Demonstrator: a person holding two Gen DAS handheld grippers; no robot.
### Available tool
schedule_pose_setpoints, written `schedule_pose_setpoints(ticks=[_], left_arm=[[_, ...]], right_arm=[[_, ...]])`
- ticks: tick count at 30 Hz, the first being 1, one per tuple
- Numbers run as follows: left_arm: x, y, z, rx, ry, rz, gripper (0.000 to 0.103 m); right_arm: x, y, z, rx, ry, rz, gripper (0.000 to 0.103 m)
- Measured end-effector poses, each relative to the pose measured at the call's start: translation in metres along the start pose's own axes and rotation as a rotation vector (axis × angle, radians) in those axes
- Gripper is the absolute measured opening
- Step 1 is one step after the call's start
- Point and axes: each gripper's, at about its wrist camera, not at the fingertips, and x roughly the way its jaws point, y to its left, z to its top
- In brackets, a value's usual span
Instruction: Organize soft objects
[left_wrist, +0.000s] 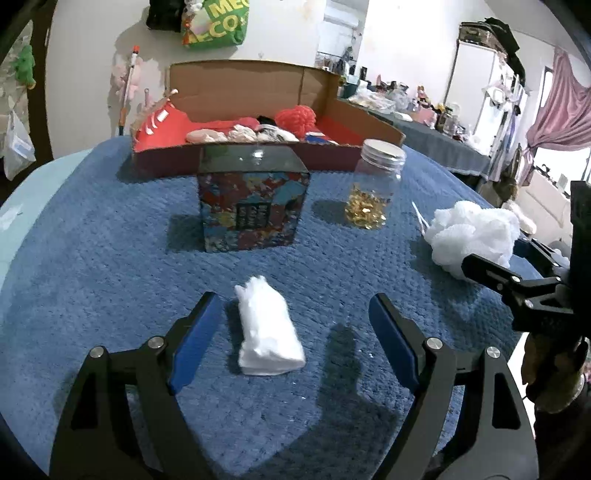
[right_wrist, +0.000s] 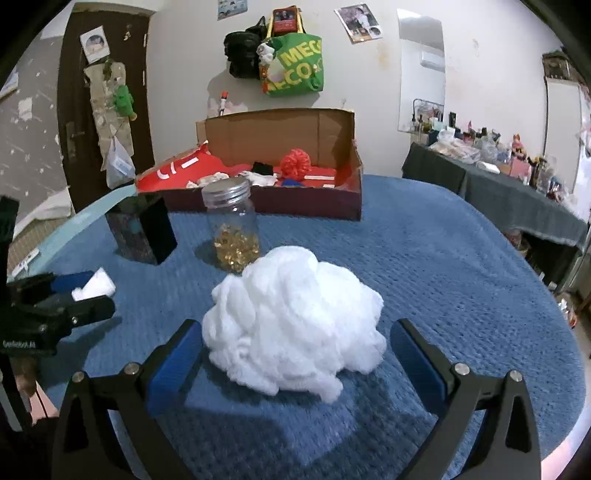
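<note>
The left gripper (left_wrist: 291, 332) stands open around the folded white pad (left_wrist: 267, 334) near the bed's front edge, and the right gripper (right_wrist: 295, 362) stands open around the white puff (right_wrist: 291, 325). Each should close gently, low on its piece, then carry it to the cardboard box (right_wrist: 291, 199) at the far edge; the pads probably touch nothing yet.

Printed box (left_wrist: 254, 199) and jar (left_wrist: 373, 184) (side by side) stand before the carton (left_wrist: 258, 162).

Before me is the counter (right_wrist: 443, 258) under a blue quilted cover. On it rest a white mesh puff (right_wrist: 291, 328), a folded white pad (left_wrist: 267, 332), a patterned box (left_wrist: 253, 199), a clear jar (left_wrist: 375, 184) and an open cardboard box (right_wrist: 295, 192).
</note>
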Motion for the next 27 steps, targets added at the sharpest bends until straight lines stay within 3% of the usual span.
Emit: schedule_pose_setpoints(ticks=[4, 5, 6, 8, 10, 15, 21, 27], left_arm=[[0.003, 0.001, 0.000, 0.001, 0.005, 0.018, 0.081], [0.005, 0.001, 0.000, -0.002, 0.010, 0.014, 0.076], [0.007, 0.001, 0.000, -0.003, 0.008, 0.010, 0.070], [0.008, 0.001, -0.002, -0.009, -0.005, 0.018, 0.041], [0.012, 0.001, -0.004, -0.012, -0.001, 0.013, 0.029], [0.003, 0.001, -0.004, -0.026, -0.026, -0.025, 0.028], [-0.006, 0.001, -0.002, -0.014, -0.023, -0.013, 0.028], [-0.010, 0.021, 0.007, -0.026, 0.010, 0.024, 0.028]], right_arm=[[0.007, -0.005, 0.004, 0.041, 0.001, 0.026, 0.103], [0.010, -0.006, 0.005, 0.053, 0.001, 0.028, 0.103], [0.011, -0.007, 0.005, 0.058, 0.000, 0.025, 0.103], [0.013, -0.009, 0.004, 0.067, -0.012, 0.026, 0.101], [0.013, -0.009, 0.004, 0.075, -0.021, 0.063, 0.076], [0.000, 0.001, 0.002, 0.027, -0.059, 0.077, 0.066], [-0.015, 0.015, 0.006, -0.019, -0.091, 0.066, 0.066], [-0.016, 0.000, 0.014, -0.006, -0.069, 0.012, 0.066]])
